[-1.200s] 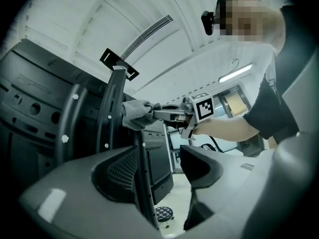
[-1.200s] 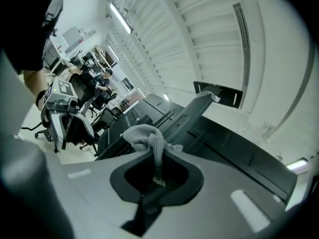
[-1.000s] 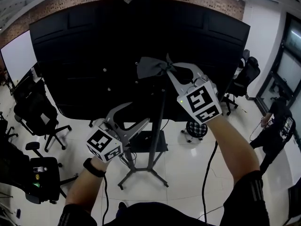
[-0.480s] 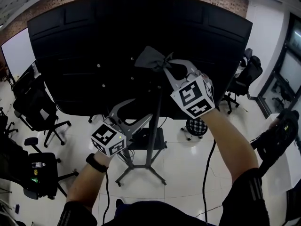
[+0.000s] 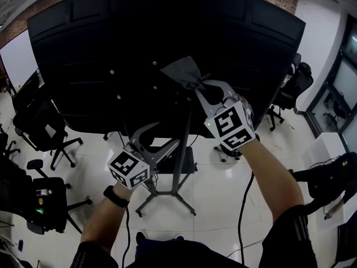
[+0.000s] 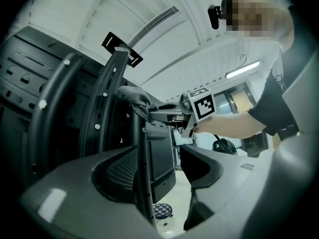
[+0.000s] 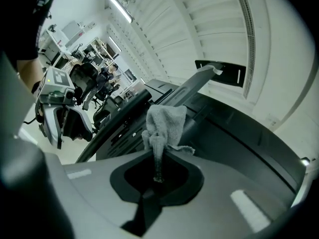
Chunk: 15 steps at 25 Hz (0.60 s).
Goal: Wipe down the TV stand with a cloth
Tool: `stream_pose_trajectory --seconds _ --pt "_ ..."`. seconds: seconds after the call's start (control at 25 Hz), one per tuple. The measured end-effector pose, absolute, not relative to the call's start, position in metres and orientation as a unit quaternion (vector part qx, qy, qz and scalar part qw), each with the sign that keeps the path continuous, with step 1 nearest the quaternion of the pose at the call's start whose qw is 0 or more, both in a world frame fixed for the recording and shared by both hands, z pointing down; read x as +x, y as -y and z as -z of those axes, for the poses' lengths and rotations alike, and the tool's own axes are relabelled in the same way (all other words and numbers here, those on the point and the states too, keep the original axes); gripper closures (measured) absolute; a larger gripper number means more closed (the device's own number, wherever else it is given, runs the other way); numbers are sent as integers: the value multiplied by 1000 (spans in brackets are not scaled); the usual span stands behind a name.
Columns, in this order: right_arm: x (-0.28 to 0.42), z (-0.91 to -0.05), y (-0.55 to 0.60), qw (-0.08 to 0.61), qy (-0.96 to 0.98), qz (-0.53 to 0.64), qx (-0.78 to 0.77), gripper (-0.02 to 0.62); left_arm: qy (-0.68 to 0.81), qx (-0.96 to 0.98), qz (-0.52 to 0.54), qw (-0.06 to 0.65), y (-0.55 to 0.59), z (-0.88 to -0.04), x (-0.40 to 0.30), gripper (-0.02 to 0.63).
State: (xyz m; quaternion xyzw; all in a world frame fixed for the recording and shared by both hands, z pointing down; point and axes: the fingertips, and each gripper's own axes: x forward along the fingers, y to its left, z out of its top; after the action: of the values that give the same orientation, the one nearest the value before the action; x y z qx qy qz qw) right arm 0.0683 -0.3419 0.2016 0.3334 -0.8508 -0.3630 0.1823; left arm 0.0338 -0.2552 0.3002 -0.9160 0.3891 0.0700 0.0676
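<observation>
**Q:** Where is the cloth?

**A:** The crumpled grey cloth (image 5: 181, 71) sits high on the black metal TV stand (image 5: 179, 149), over the dark rear panel of the large screen (image 5: 100, 49). The right claw (image 5: 199, 85) is clamped tight on its twisted tail.

**Q:** Which way does it point?

**A:** Its long axis carries on the claw's own line. The tail is in the jaws and the loose end fans up and to the left in the head view. Whether it touches the stand cannot be told.

**Q:** And the other hand?

**A:** The left claw (image 6: 160, 157), held lower, has its jaws apart and grips nothing. It is just beside the stand, above the glossy white floor (image 5: 223, 205).
</observation>
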Motion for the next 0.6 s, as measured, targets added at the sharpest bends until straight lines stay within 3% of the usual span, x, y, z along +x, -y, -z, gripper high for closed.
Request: stream_pose_trajectory --seconds 0.6 --pt "71 -290 342 225 869 311 311 577 -386 -921 -58 16 263 -354 38 316"
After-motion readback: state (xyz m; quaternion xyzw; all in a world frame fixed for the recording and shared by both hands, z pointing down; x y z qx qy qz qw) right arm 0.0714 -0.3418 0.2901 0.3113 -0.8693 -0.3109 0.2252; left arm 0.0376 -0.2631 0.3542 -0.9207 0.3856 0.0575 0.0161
